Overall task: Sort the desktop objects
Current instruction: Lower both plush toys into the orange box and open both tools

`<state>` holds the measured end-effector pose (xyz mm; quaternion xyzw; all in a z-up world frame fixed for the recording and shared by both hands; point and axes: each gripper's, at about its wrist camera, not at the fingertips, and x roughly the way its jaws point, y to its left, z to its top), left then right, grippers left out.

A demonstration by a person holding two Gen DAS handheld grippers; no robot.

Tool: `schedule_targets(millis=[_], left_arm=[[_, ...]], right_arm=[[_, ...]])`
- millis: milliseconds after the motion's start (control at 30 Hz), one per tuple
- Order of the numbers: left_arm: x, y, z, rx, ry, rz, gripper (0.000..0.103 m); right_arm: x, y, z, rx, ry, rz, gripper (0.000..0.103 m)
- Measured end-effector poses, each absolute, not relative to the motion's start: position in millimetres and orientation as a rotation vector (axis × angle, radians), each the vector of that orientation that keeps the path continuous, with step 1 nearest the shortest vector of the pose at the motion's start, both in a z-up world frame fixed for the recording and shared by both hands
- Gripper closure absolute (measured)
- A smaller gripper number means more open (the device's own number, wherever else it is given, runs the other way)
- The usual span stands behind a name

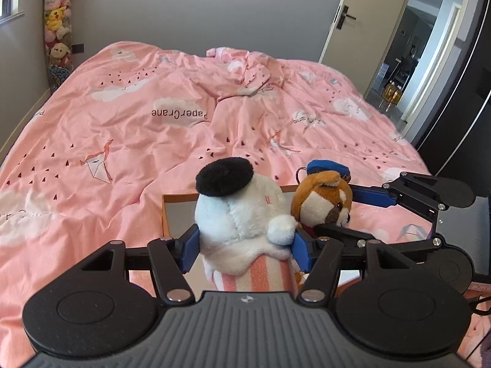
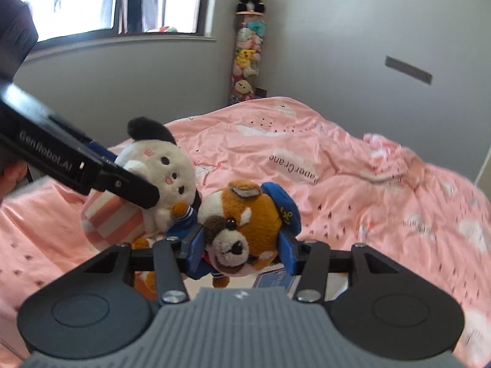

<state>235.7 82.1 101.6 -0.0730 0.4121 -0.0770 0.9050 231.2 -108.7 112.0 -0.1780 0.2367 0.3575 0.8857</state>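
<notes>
Clamping the white plush (image 1: pixel 242 211) in my left gripper (image 1: pixel 245 240) and the brown dog plush (image 2: pixel 245 230) in my right gripper (image 2: pixel 242 251), both aloft between my fingers, I judge sorting unfinished, neither placed yet.

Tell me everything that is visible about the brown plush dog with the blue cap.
The brown plush dog is soft, orange-brown fur with a cream muzzle, dark nose and glossy eyes. It wears a blue sailor cap with an anchor and a blue-and-white jacket. The right gripper has its jaws clamped on the head, holding it tilted above the pink bedcover. It presses against the white plush beside it.
</notes>
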Motion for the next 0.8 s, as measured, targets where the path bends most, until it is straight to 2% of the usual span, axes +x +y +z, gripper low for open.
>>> schedule_targets(millis=[367,800], left_arm=[[328,80,-7,-0.056,1.12,-0.095,0.032],[353,52,-49,0.243,1.171,-0.017,0.03]], right_arm=[[335,-63,17,-0.62,0.675,0.856,0.051],[365,-42,-31,-0.651,0.779,1.034,0.05]])
